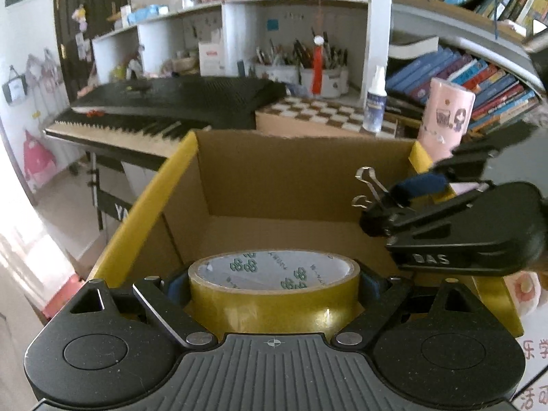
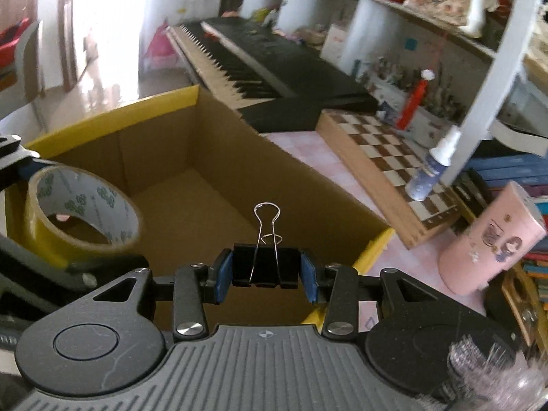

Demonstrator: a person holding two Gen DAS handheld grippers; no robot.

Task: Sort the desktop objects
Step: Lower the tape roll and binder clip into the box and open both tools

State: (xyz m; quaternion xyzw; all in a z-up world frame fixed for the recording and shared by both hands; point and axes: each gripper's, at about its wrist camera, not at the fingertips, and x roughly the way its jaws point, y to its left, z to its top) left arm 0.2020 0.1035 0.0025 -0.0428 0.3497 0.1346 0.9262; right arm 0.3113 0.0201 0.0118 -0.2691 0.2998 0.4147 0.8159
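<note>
A roll of yellow-brown tape (image 1: 274,304) sits between the fingers of my left gripper (image 1: 274,284), whose pads press on its sides, just above the near rim of an open cardboard box (image 1: 291,171) with yellow edge flaps. The right wrist view shows the same tape (image 2: 51,236) at the left, over the box (image 2: 154,150). My right gripper (image 2: 265,274) is shut on a black binder clip (image 2: 265,267) with its wire handles pointing forward over the box's inside. In the left wrist view the right gripper (image 1: 387,209) and clip (image 1: 376,215) hang over the box's right side.
Behind the box lie a black keyboard piano (image 2: 260,68) and a wooden chessboard (image 2: 387,157) carrying a spray bottle (image 2: 428,174). A pink cylinder (image 2: 489,243) stands right of the box on the pink desk. Shelves with books (image 1: 479,82) and pen pots (image 1: 308,72) fill the back.
</note>
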